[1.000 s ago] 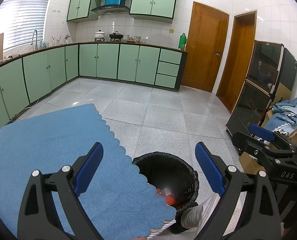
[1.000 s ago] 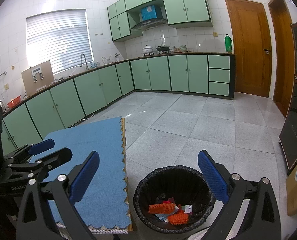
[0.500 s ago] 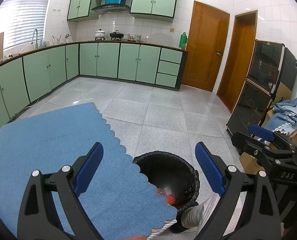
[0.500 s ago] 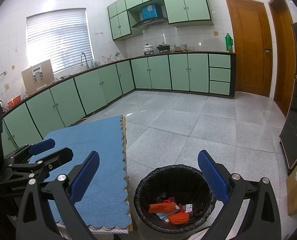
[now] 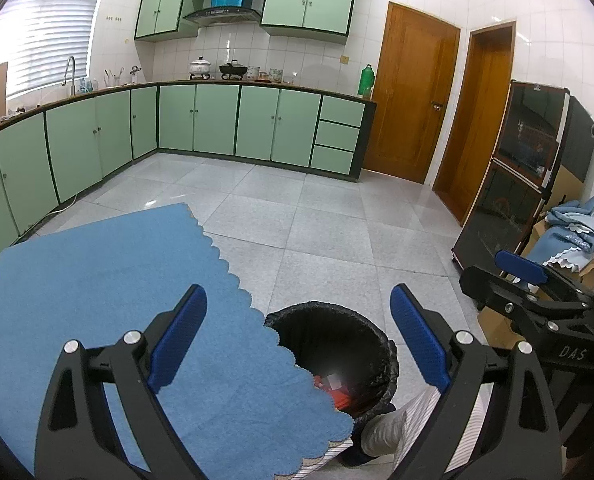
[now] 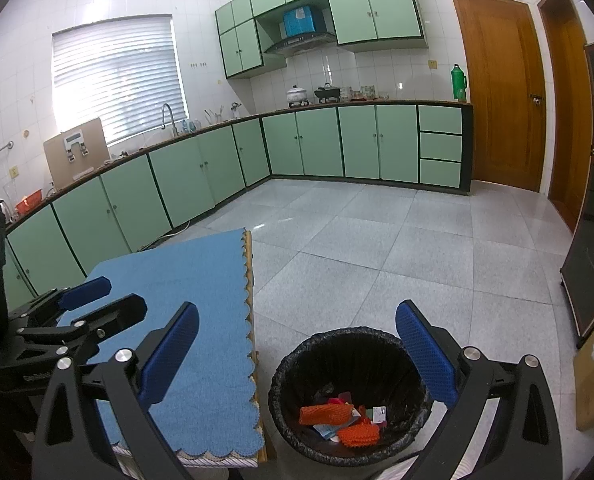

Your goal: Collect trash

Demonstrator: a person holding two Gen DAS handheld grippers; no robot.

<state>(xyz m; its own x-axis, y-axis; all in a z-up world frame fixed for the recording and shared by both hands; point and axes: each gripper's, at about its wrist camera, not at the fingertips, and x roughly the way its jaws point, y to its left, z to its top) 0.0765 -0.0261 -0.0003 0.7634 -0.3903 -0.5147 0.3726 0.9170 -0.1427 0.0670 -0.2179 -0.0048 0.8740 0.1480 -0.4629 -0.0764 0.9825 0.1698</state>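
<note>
- Left tongs [image 5: 299, 312] released, empty; right tongs [image 6: 297, 330] likewise
- Trash bin [image 6: 349, 394] lower centre, orange trash [image 6: 325, 413] inside
- In left view, blue worktop cloth [image 5: 97, 280] hides bin's near rim

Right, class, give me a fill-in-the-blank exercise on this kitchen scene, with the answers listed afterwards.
1. The trash bin is lined with a bag coloured ____.
2. The table beside the bin is covered by a cloth coloured ____.
3. The jaws of the left gripper and the right gripper both stand ____.
4. The orange pieces of trash lie ____ the bin.

Answers: black; blue; open; inside
</note>
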